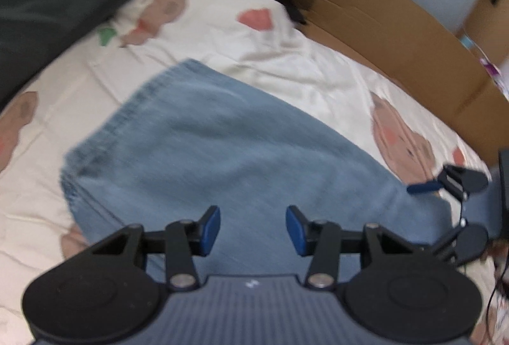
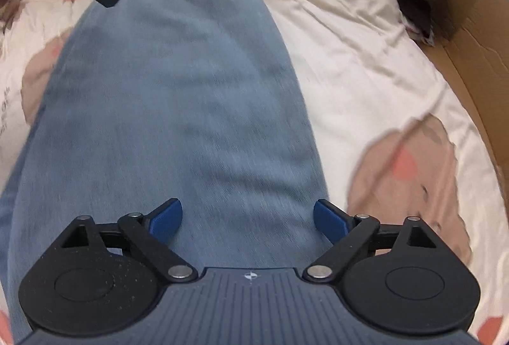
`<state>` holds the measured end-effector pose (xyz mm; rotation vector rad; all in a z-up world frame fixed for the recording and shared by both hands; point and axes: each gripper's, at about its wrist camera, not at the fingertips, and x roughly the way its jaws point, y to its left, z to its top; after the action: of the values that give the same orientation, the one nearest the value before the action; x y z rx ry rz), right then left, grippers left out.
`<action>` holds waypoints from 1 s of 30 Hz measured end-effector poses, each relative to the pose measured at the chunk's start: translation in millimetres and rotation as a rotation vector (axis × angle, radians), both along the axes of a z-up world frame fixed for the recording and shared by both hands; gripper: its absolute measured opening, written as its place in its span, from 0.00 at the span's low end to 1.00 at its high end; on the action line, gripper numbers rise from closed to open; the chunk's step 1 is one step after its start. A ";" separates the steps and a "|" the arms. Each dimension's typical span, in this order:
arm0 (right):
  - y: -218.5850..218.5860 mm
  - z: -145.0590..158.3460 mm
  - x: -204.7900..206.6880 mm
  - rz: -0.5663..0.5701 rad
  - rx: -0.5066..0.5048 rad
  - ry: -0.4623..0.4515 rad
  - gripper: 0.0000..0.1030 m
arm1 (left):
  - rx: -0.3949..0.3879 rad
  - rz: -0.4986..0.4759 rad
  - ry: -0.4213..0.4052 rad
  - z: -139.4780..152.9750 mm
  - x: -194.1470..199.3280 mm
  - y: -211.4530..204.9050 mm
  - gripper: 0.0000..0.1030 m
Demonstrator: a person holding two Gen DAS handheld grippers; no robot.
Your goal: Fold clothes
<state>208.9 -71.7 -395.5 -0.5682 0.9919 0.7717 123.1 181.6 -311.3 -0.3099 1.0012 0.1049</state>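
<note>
Both tools, left tool (image 1: 253,230) and right tool (image 2: 247,222), hover with fingers apart over jeans (image 2: 178,96) lying flat on the bed (image 2: 343,65); neither grips. Next move likely calls for pinching an edge ahead to fold.

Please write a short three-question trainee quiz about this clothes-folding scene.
1. True or false: the left tool is shut on the jeans.
2. What does the bedsheet carry: A) stripes, B) cartoon bears, C) plain white?
3. Fill in: along the bed's far side stands a flattened ____ box.

Key
1. False: both it and the right tool are open above the denim.
2. B
3. cardboard
</note>
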 end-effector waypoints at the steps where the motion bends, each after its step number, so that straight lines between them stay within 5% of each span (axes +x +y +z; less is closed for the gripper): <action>1: -5.2 0.8 -1.5 -0.004 -0.007 0.002 0.91 | 0.000 -0.018 0.000 -1.1 -1.0 -6.5 0.47; 6: -28.3 6.9 -20.2 0.010 -0.032 -0.022 0.91 | -0.017 -0.092 0.009 -7.1 -6.4 -32.8 0.47; 15: -49.2 26.6 -43.8 -0.057 0.127 -0.042 0.89 | -0.061 -0.178 0.031 -14.1 -11.8 -62.3 0.46; 23: -55.8 9.7 -42.5 -0.084 0.030 -0.019 0.89 | -0.063 -0.260 0.039 -25.5 -8.3 -85.9 0.46; 30: -72.4 7.8 -45.6 -0.139 0.040 0.029 0.89 | -0.042 -0.301 -0.010 -26.3 -1.4 -104.2 0.45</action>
<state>163.3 -144.1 -387.7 -0.4497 1.0290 0.6767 121.7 77.4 -337.6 -0.1950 1.0308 -0.1912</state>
